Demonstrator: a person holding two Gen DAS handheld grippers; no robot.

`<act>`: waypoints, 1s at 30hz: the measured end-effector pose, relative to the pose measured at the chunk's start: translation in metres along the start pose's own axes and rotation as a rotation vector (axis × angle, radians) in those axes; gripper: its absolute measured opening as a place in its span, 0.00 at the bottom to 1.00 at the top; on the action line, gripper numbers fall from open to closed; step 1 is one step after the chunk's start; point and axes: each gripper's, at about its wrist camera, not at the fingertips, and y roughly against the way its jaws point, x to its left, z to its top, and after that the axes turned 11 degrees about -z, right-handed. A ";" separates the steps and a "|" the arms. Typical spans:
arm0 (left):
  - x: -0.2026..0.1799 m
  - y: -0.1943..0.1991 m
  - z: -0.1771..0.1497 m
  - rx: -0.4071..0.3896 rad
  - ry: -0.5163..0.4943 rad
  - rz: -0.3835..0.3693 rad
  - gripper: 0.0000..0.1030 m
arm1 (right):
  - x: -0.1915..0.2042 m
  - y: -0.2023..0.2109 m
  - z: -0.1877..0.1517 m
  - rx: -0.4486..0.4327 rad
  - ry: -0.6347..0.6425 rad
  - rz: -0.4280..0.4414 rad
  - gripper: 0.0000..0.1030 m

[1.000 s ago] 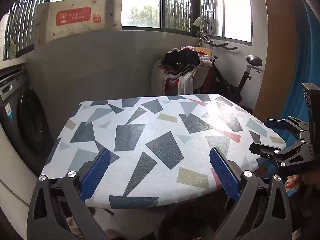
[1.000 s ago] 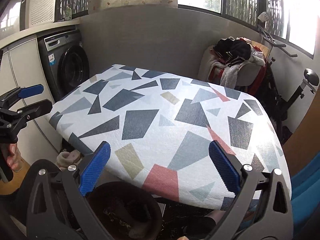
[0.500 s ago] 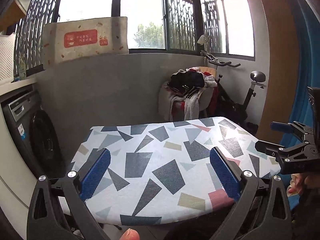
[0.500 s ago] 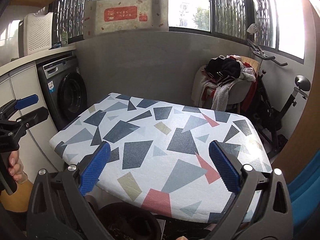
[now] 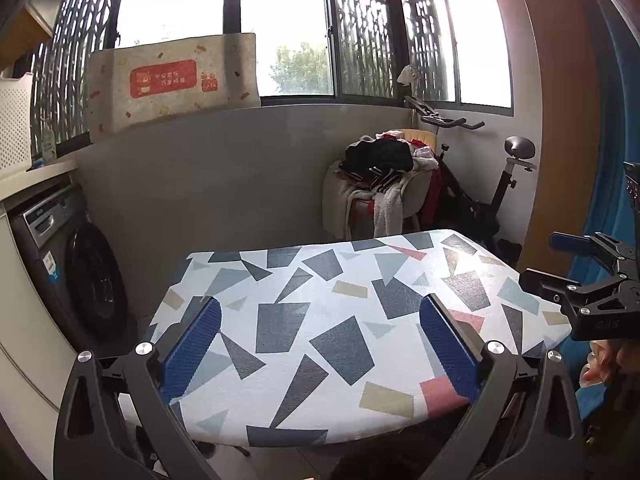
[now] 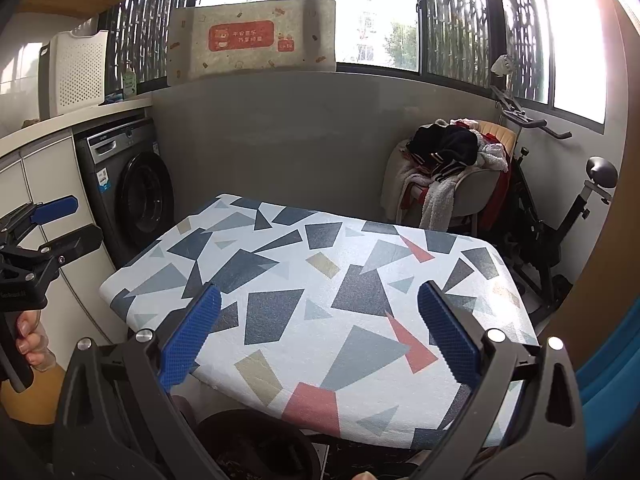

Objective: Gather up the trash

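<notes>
A table with a white cloth printed with grey, tan and pink shapes (image 5: 320, 320) fills the middle of both views (image 6: 320, 300). I see no trash on it. My left gripper (image 5: 320, 344) is open and empty, held before the table's near edge. My right gripper (image 6: 318, 336) is open and empty, also before the near edge. Each gripper shows at the side of the other's view: the right one (image 5: 560, 264) and the left one (image 6: 68, 222). A dark round bin (image 6: 256, 444) sits low under the table's near edge.
A washing machine (image 6: 132, 196) stands at the left under a counter. A chair piled with clothes (image 6: 452, 168) and an exercise bike (image 6: 560, 216) stand behind the table on the right. A grey wall with windows (image 5: 280, 40) is at the back.
Both grippers have risen and pulled back from the table, so it sits lower and farther in both views. Both jaws stay open.
</notes>
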 end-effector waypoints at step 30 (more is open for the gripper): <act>0.004 -0.007 -0.004 0.041 -0.001 0.026 0.94 | 0.002 0.000 0.000 0.002 0.004 0.004 0.94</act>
